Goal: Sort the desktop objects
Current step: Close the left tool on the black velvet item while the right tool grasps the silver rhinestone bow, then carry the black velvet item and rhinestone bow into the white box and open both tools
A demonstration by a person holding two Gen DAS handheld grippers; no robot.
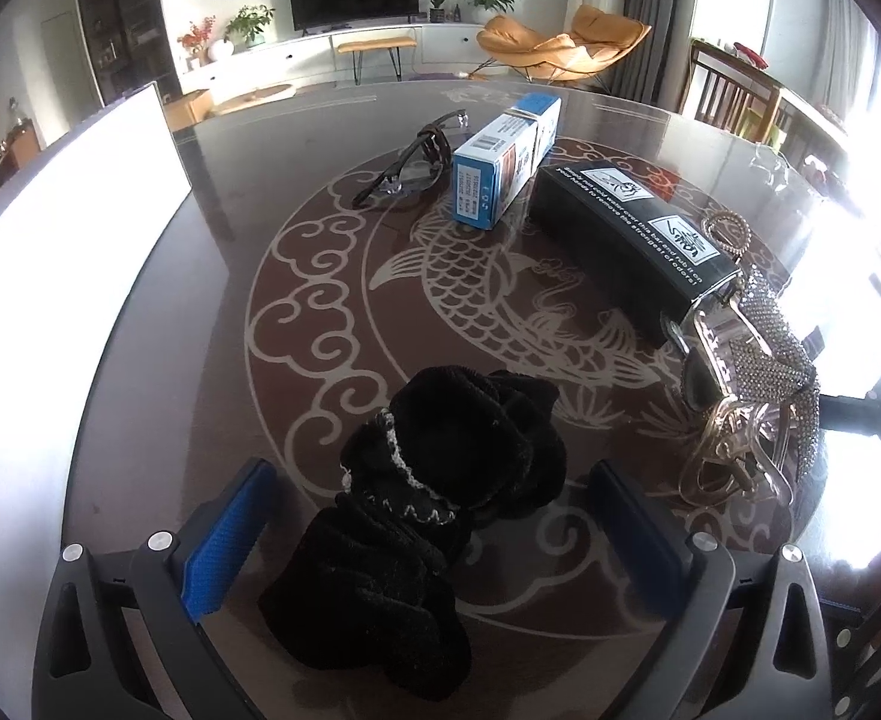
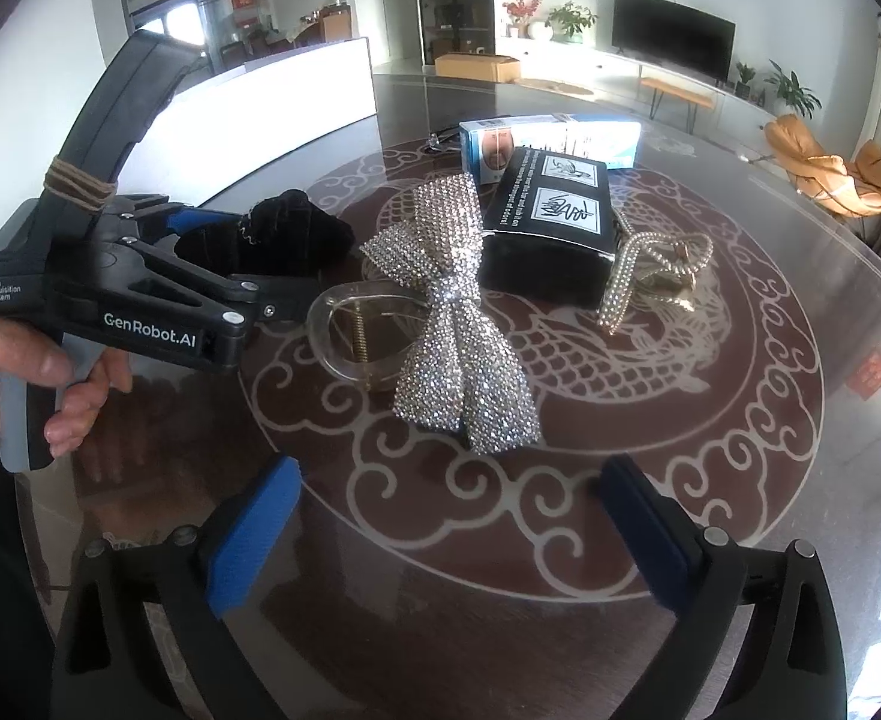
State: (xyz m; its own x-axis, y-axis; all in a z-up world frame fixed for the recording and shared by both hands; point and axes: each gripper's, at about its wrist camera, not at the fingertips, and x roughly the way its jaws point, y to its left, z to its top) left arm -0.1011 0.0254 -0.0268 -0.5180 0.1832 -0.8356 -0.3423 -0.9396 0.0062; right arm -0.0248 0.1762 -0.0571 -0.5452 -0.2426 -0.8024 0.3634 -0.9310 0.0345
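Straddling a black velvet scrunchie (image 1: 440, 480), the left gripper (image 1: 434, 534) holds its blue pads apart, one on either side of the fabric, neither visibly pressing it; the scrunchie lies on the round glass table (image 1: 230, 276) at about seven o'clock of the carp design. The right gripper (image 2: 458, 534) stands wide open over bare glass, nothing between its pads. Just beyond it, at the design's centre, lies a rhinestone bow (image 2: 452, 306) fixed to a clear hair clip (image 2: 350, 330). A black box (image 2: 551, 222) sits at one o'clock of the bow, its flaps shut, contents unseen. Behind it, at twelve o'clock, rests a blue-and-white carton (image 2: 551, 138), also closed. A second rhinestone clip (image 2: 650, 264) lies touching the black box's right side. Glasses (image 1: 416, 162) lie left of the carton. A hand (image 2: 20, 372) grips the left gripper's handle.
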